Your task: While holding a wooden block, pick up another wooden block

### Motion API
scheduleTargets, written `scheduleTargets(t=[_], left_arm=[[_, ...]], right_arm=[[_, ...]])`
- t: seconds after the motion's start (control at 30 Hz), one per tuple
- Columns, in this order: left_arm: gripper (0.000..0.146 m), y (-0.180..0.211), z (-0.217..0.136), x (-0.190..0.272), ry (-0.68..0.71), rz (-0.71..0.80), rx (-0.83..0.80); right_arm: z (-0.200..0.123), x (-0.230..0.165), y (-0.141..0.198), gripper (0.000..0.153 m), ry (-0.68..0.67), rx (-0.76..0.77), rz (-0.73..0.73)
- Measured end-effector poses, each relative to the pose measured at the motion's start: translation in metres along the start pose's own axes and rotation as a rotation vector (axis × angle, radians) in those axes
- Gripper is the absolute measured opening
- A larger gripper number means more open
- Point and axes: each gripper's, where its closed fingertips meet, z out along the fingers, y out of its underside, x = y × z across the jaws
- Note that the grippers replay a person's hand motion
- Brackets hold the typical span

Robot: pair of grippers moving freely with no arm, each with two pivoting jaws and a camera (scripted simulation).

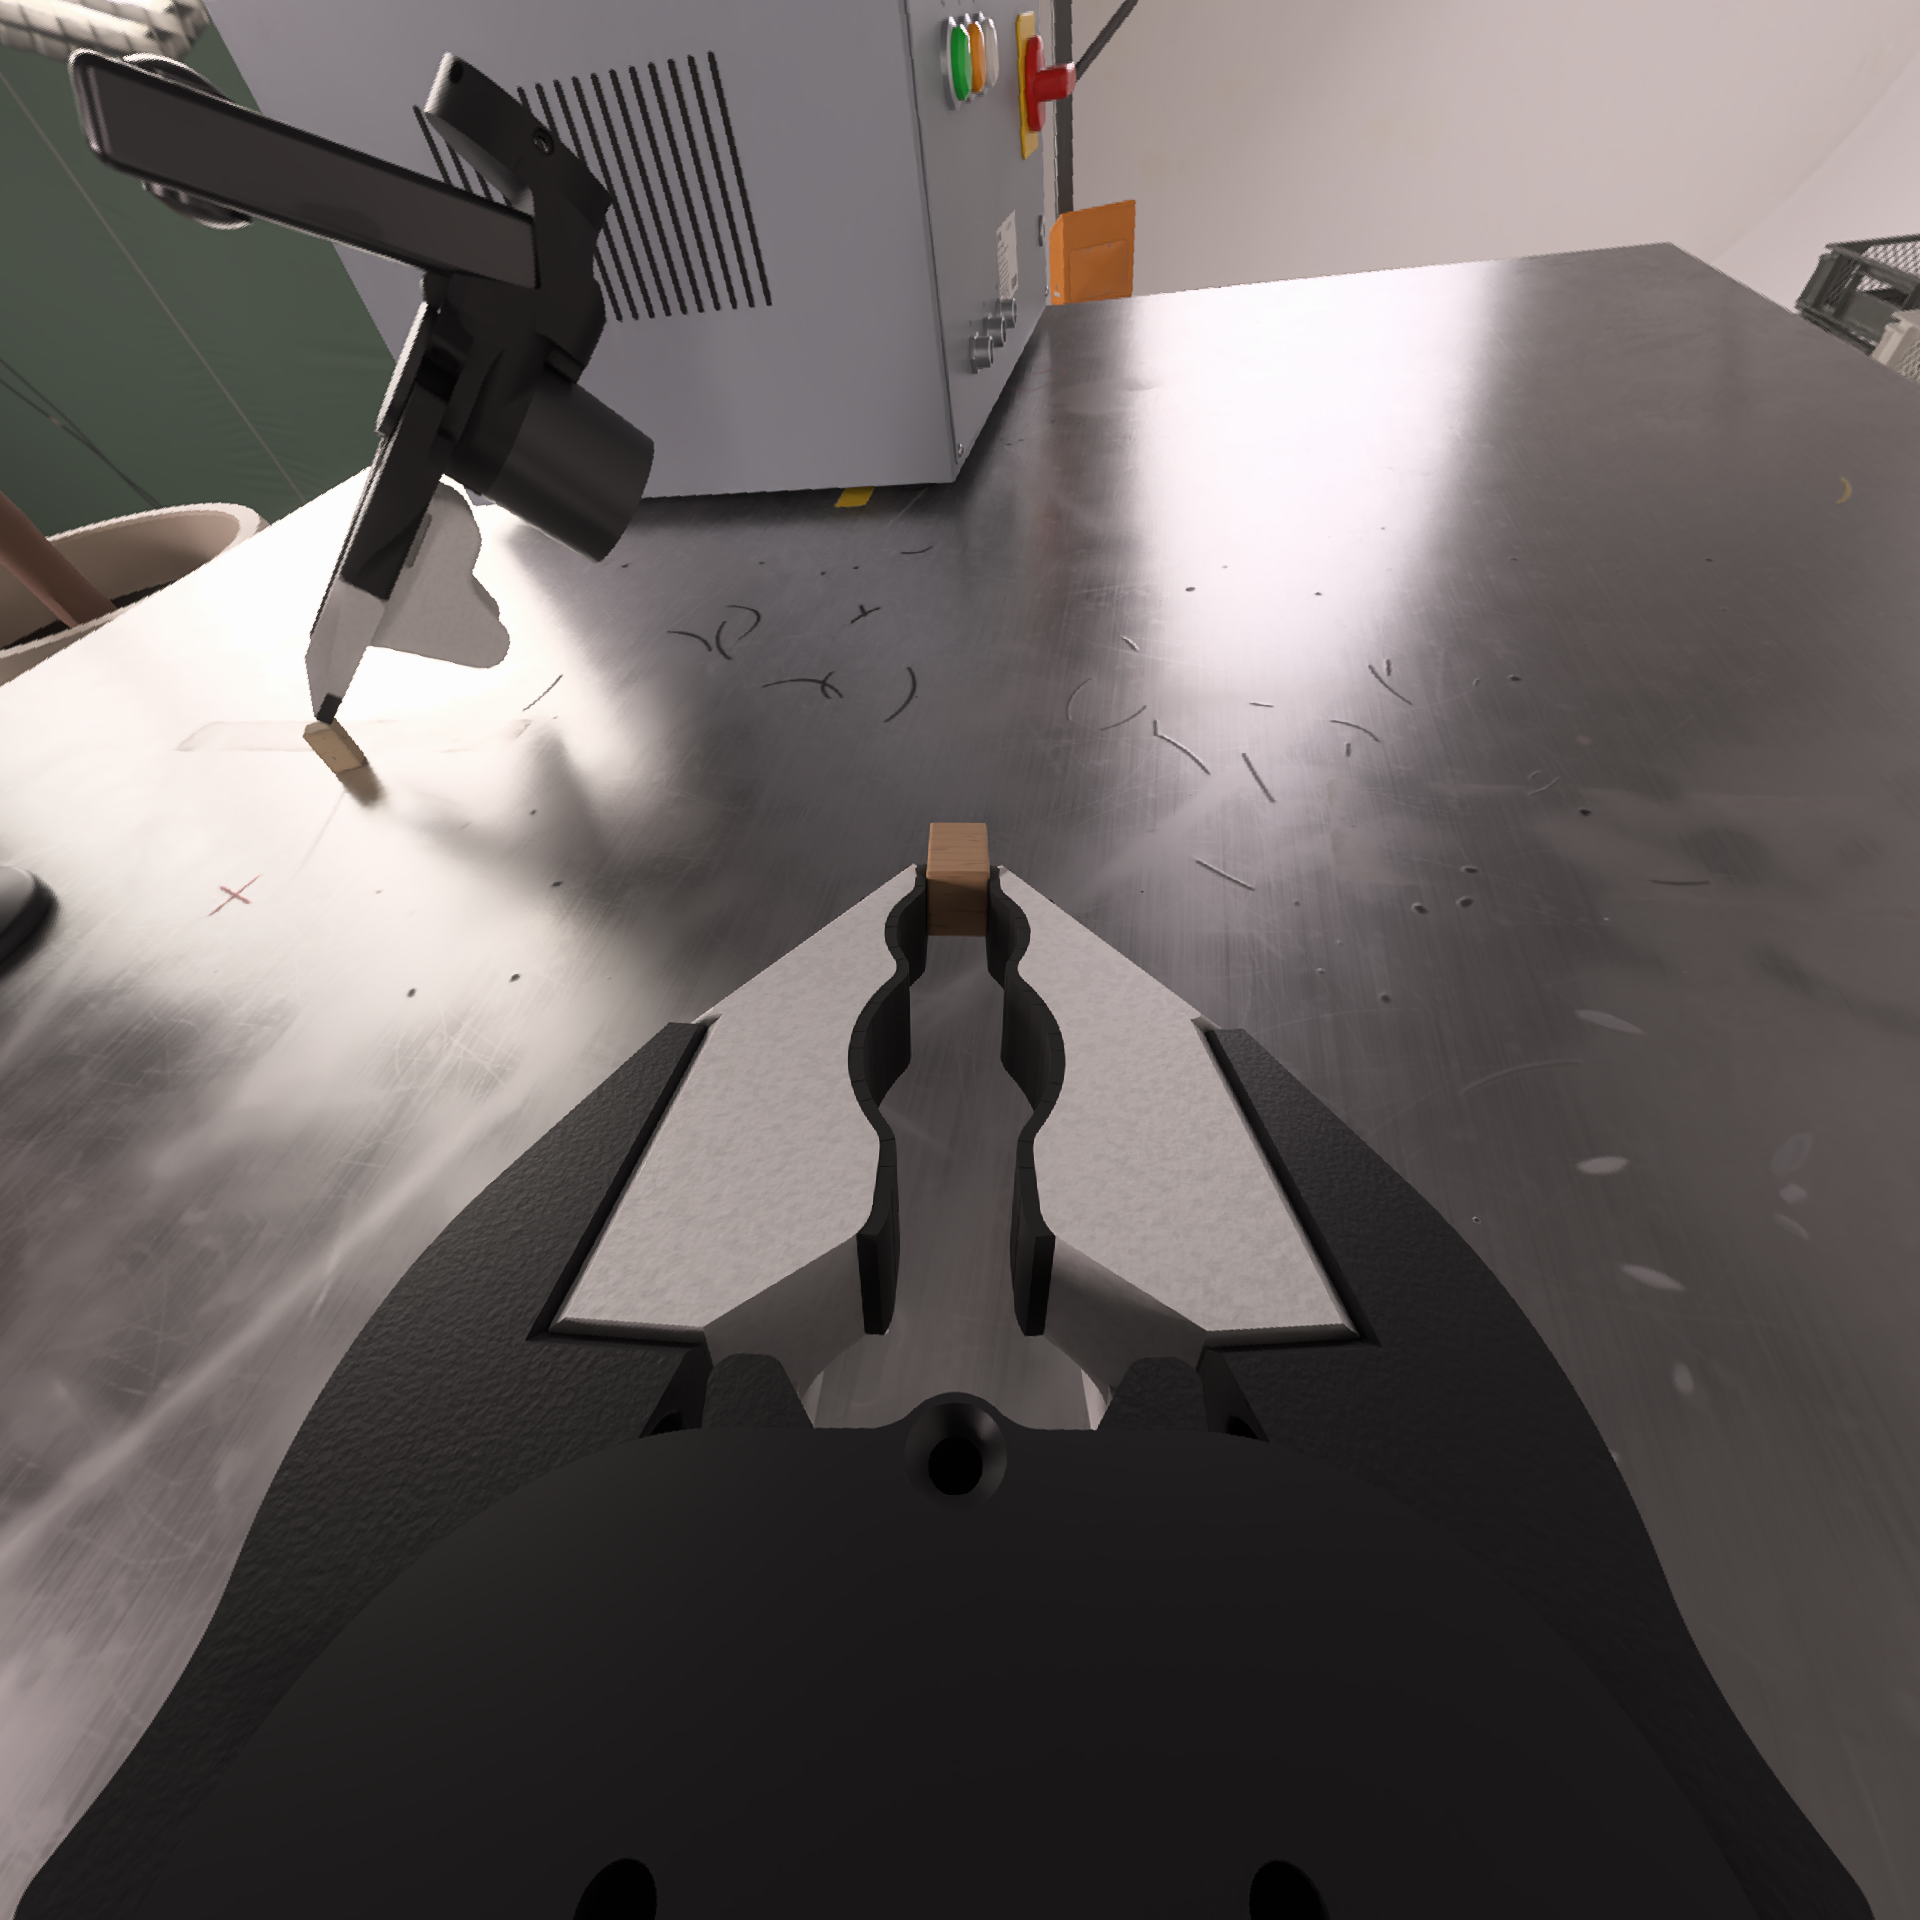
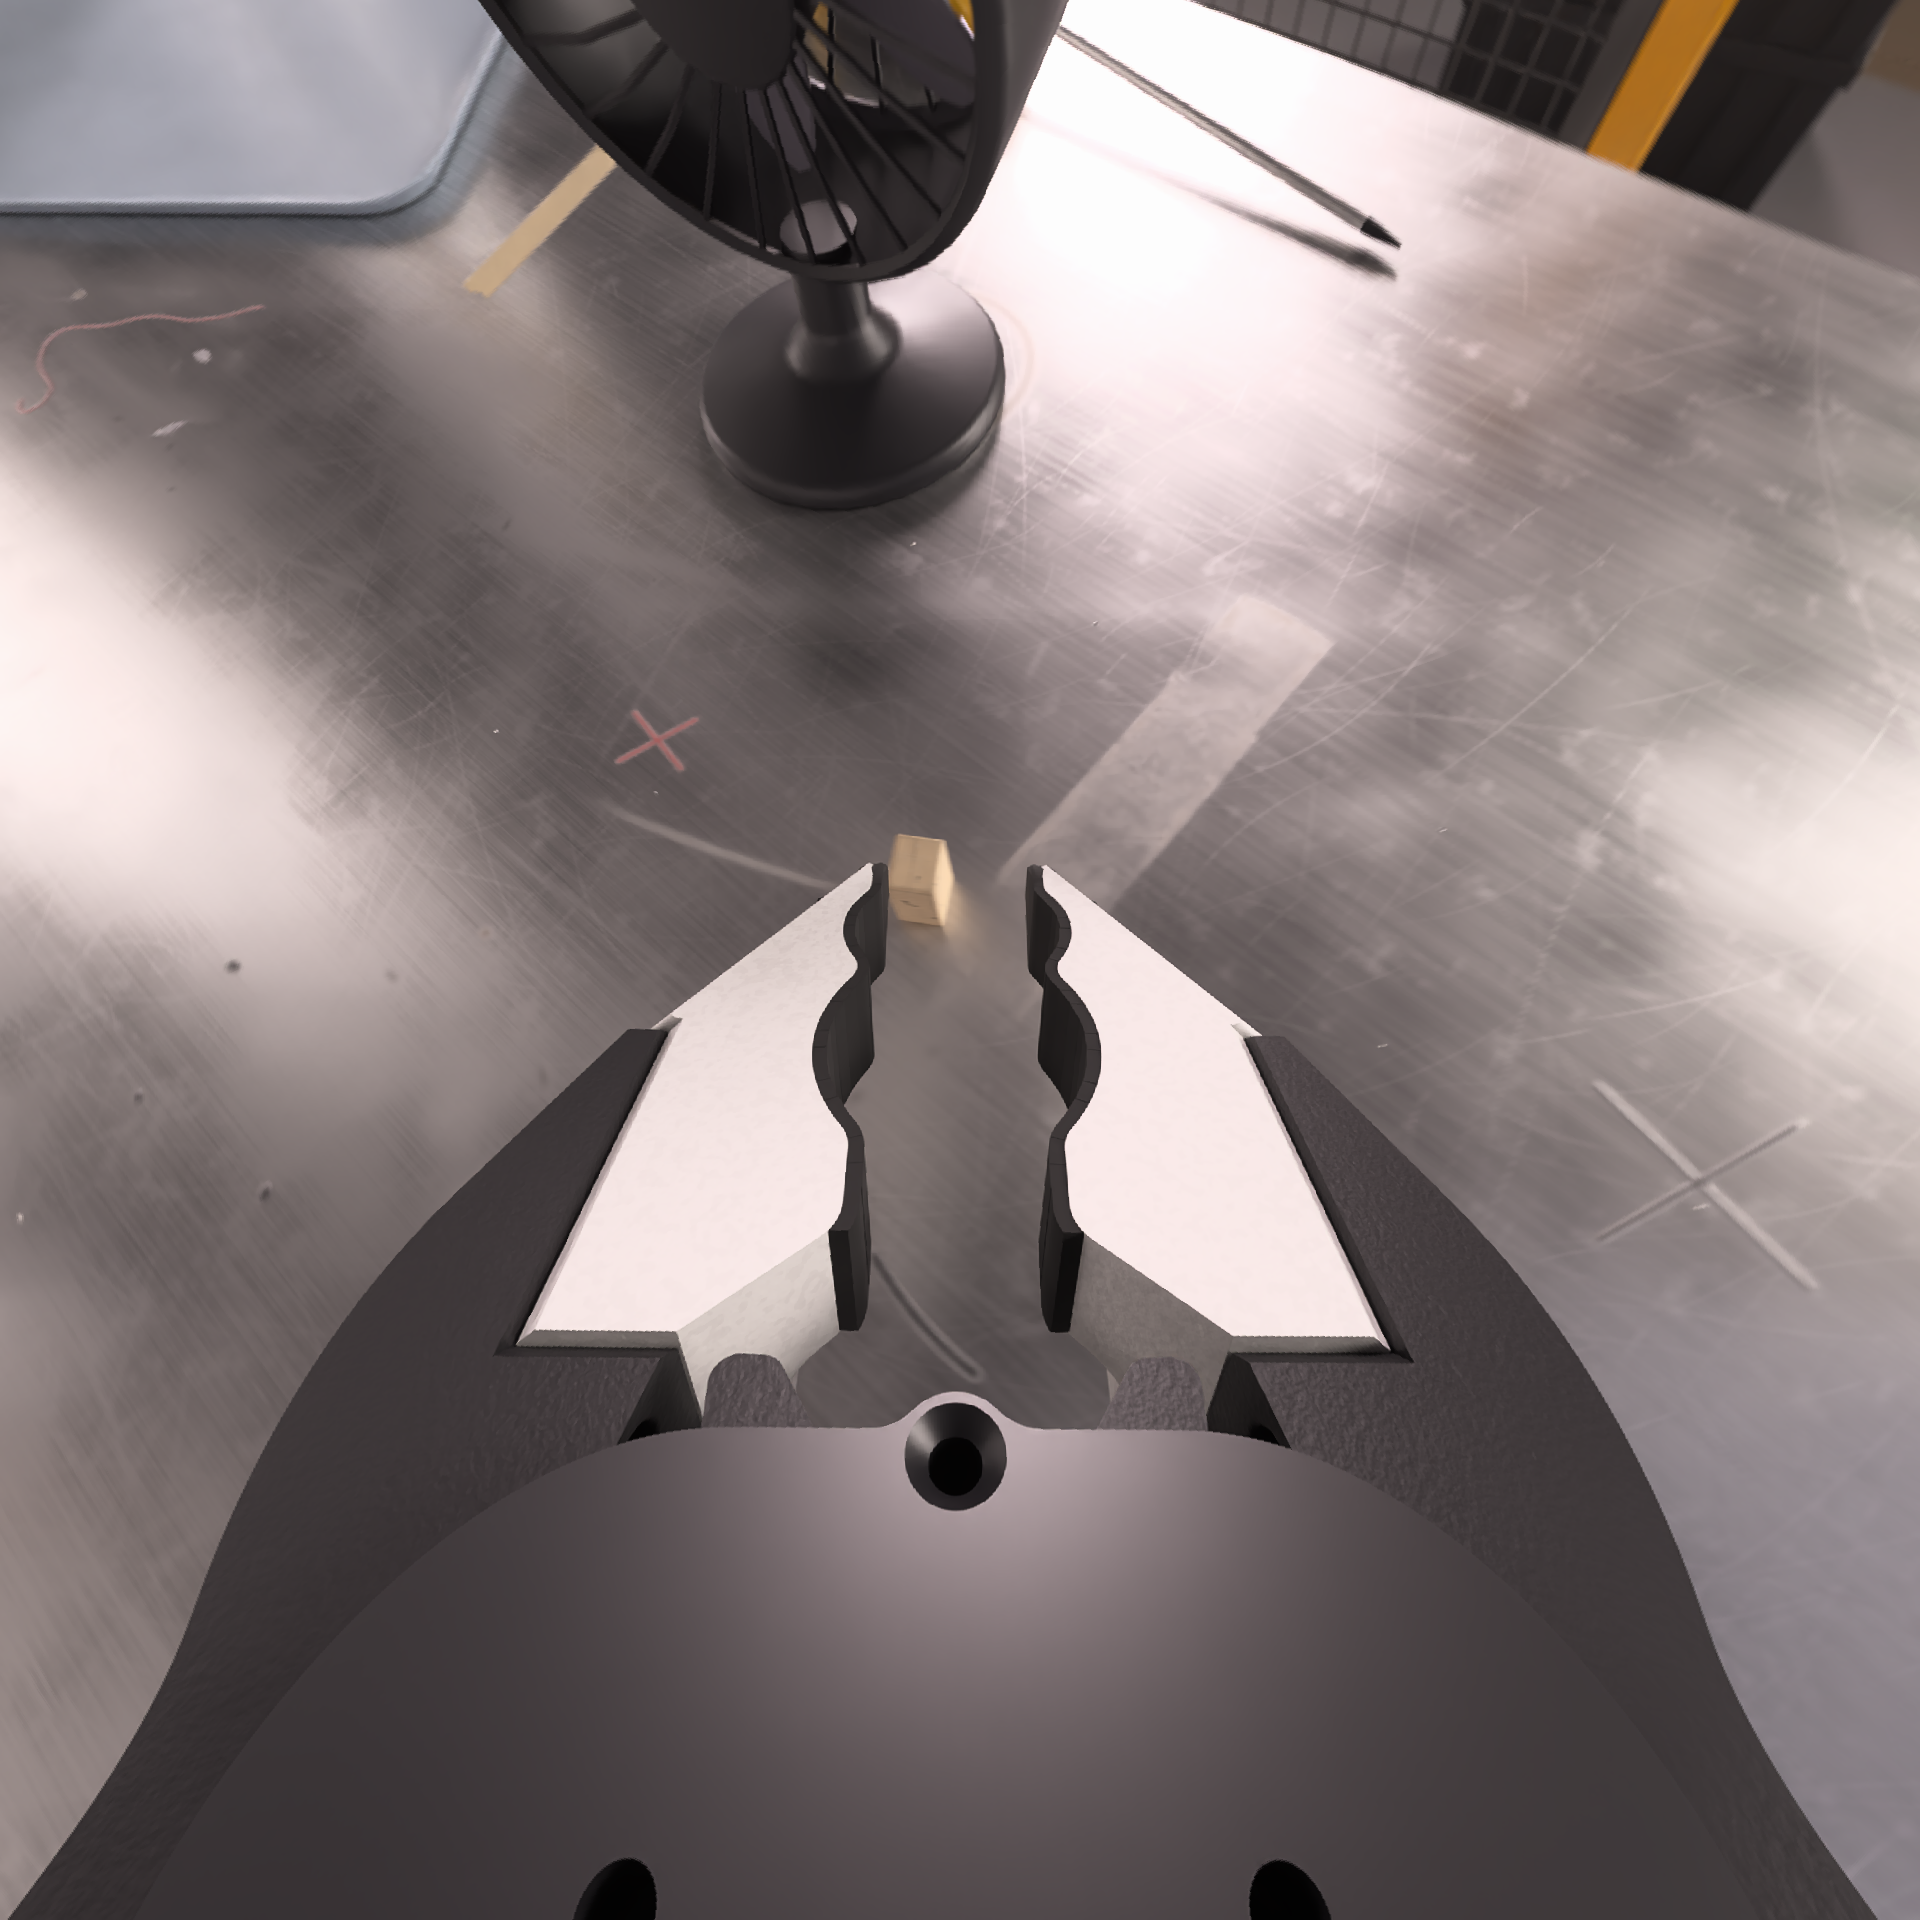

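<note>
1. So, left claw [image 1: 958, 883] is clenched on a small wooden block [image 1: 957, 878], pinched right at the fingertips w/ the block poking out a bit past them. Looks held just above the metal table [image 1: 1351, 935], can't tell 100% if it's clear of the surface.
2. Right claw [image 2: 954, 883] is released, fingers spread w/ a visible gap btwn them. Nothing gripped.
3. Second wooden block [image 2: 921, 879] sits on the table right at the right claw's tips, tucked against the left fingertip [image 2: 857, 894] and well apart from the other one. Whether it's actually touching that tip, can't tell.
4. From the left wrist view you can see the right claw [image 1: 330, 712] farther off on the left, tilted steeply down, tips just over that same second block [image 1: 338, 750].
5. Background stuff in the left view: grey control cabinet [image 1: 831, 260] w/ vent slots, green and orange buttons and a red handle, an orange box [image 1: 1091, 249] behind it, a pale pot [image 1: 135, 561] at the left edge.
6. Right view: black desk fan [image 2: 831, 208] standing on its round base ahead of the claw, a dark pencil-like stick [image 2: 1247, 166] lying off to the right, strip of tan tape [image 2: 535, 234] and a greyish mat [image 2: 229, 104] at top left.
7. Table is scratched all over, w/ a small red X mark [image 2: 657, 741] left of the second block, plus dark curly shavings [image 1: 831, 675] scattered mid-table.
</note>
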Motion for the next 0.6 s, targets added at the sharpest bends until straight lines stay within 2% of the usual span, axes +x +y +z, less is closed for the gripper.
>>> scheduleTargets(t=[0.13, 0.23, 0.3, 0.37, 0.5, 0.6], left_arm=[[0.01, 0.0, 0.0, 0.001, 0.011, -0.006, 0.002], [0.01, -0.002, 0.0, 0.003, 0.022, -0.016, 0.01], [0.01, -0.002, 0.0, 0.004, 0.024, -0.02, 0.011], [0.01, -0.002, -0.001, 0.003, 0.024, -0.025, 0.015], [0.009, -0.002, -0.002, -0.001, 0.017, -0.037, 0.021], [0.009, -0.003, -0.002, -0.002, 0.012, -0.039, 0.025]], right_arm=[[0.014, -0.008, 0.011, 0.027, 0.138, -0.096, 0.0], [0.017, -0.004, 0.01, 0.026, 0.216, -0.081, 0.005], [0.018, -0.005, 0.009, 0.021, 0.21, -0.073, 0.026], [0.019, -0.005, 0.008, 0.009, 0.225, -0.062, -0.005], [0.018, -0.006, 0.008, 0.009, 0.239, -0.057, -0.116], [0.014, -0.012, 0.008, 0.009, 0.204, -0.049, -0.141]])
